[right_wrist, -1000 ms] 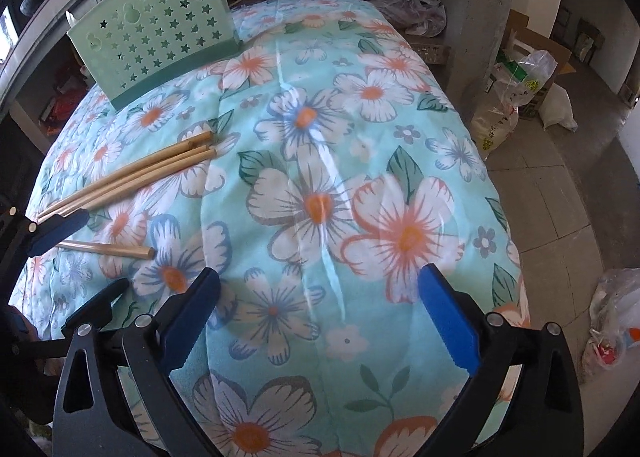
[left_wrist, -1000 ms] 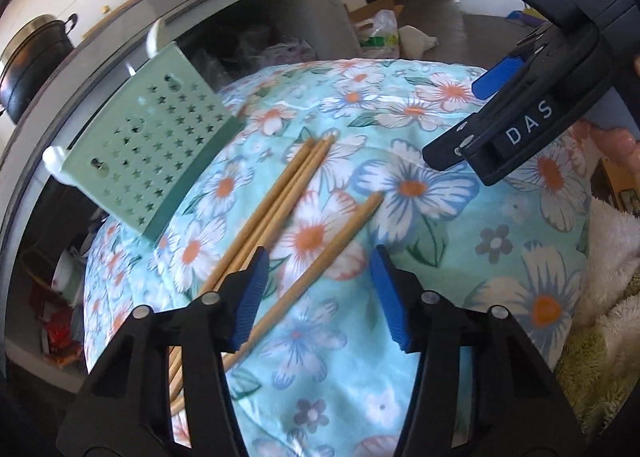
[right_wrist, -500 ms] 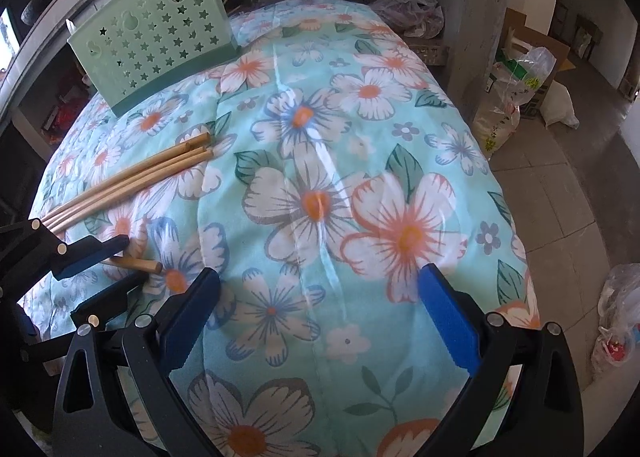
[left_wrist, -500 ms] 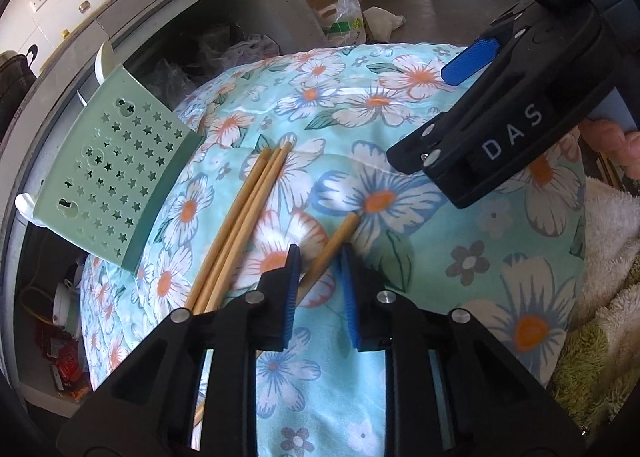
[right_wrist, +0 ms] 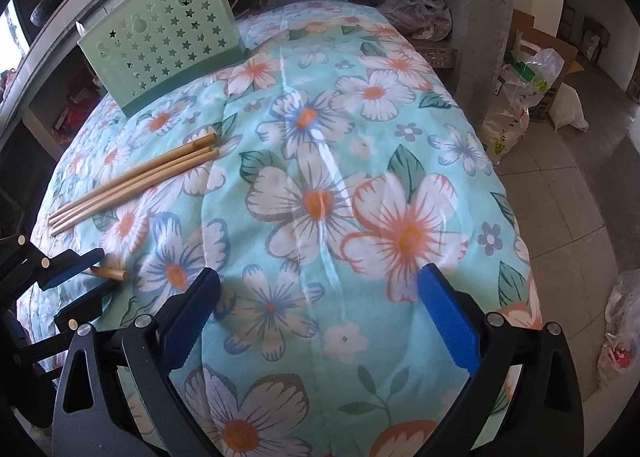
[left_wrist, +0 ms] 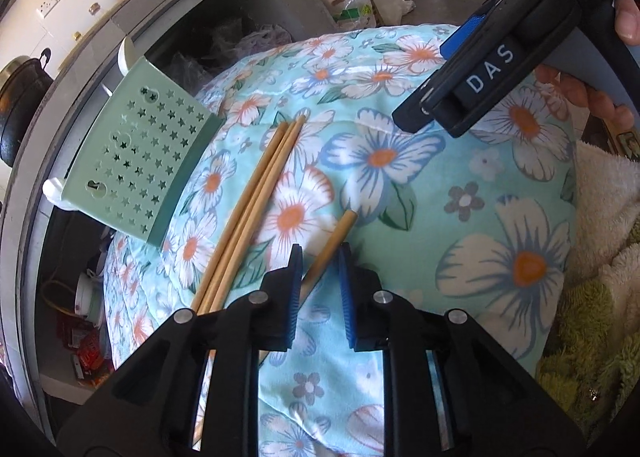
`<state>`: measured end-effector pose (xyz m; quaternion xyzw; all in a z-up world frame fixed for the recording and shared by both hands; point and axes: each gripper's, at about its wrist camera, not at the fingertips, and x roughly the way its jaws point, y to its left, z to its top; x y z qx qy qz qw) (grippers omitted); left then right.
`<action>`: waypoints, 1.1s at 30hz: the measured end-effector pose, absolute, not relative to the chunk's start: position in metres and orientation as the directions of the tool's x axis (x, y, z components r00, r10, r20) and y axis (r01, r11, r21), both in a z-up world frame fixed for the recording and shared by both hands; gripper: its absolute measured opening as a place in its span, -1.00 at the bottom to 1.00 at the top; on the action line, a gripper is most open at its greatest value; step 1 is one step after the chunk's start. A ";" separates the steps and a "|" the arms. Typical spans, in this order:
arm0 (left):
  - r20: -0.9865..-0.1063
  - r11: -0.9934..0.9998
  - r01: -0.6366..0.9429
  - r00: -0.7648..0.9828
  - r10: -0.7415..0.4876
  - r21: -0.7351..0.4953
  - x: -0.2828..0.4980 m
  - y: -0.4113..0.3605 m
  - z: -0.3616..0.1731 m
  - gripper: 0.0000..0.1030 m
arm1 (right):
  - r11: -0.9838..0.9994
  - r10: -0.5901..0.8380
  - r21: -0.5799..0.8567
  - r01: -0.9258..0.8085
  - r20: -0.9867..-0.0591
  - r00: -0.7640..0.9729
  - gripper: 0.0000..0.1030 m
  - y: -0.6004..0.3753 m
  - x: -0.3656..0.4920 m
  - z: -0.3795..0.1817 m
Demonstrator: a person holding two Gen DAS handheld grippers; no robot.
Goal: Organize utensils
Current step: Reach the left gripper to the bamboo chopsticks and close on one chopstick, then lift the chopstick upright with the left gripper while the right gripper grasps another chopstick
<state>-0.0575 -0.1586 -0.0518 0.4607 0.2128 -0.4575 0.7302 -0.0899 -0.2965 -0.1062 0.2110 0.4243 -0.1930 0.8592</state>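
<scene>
Four chopsticks lie on the floral cloth (left_wrist: 472,217). One, the lone chopstick (left_wrist: 334,243), runs diagonally between the blue pads of the left gripper (left_wrist: 318,289), whose jaws are drawn narrow around it; the stick's blunt end pokes out toward 1 o'clock. In the left wrist view the pads look to touch it at their tips (the gap lower down stays visible), and in the right wrist view the same stick end shows between two dark fingers at 9 o'clock. The other three chopsticks (left_wrist: 256,201) lie bundled side by side just to the left, at about 11 o'clock from the held one, their ends apart from it.

Beyond the bundle, toward 10 o'clock, stands one green holder (left_wrist: 132,157), a perforated plastic caddy with star-shaped holes, at the cloth's far edge.

The right gripper (right_wrist: 320,317) hangs wide open over bare cloth with nothing between its pads. In the left wrist view its black body sits at 1 o'clock, bearing the white letters "DAS", with a person's fingers (left_wrist: 584,93) wrapped behind it.

A dark pot (left_wrist: 20,97) sits on the counter at 9 o'clock.
</scene>
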 end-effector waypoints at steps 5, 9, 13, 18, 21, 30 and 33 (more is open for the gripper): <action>-0.750 0.165 0.876 0.475 -0.461 0.454 -0.056 -0.162 -0.049 -0.66 | 0.840 -0.162 0.185 0.510 -0.811 0.562 0.88 -0.294 -0.089 -0.107; -0.758 0.146 0.879 0.467 -0.456 0.453 -0.055 -0.166 -0.051 -0.66 | 0.840 -0.166 0.177 0.512 -0.816 0.554 0.88 -0.293 -0.088 -0.107; -0.761 0.131 0.879 0.465 -0.453 0.459 -0.054 -0.172 -0.053 -0.66 | 0.840 -0.169 0.177 0.513 -0.814 0.556 0.88 -0.293 -0.087 -0.107; -0.764 0.133 0.883 0.457 -0.456 0.449 -0.052 -0.178 -0.054 -0.67 | 0.838 -0.169 0.188 0.513 -0.804 0.570 0.88 -0.294 -0.090 -0.107; -0.761 0.144 0.885 0.456 -0.462 0.443 -0.052 -0.180 -0.053 -0.68 | 0.838 -0.163 0.196 0.510 -0.801 0.576 0.88 -0.294 -0.092 -0.106; -0.710 0.264 0.867 0.499 -0.497 0.424 -0.034 -0.169 -0.020 -0.88 | 0.809 -0.083 0.292 0.510 -0.802 0.592 0.87 -0.306 -0.095 -0.097; -0.696 0.352 0.862 0.503 -0.512 0.364 -0.017 -0.160 0.000 -0.92 | 0.802 -0.064 0.347 0.487 -0.760 0.647 0.78 -0.305 -0.095 -0.081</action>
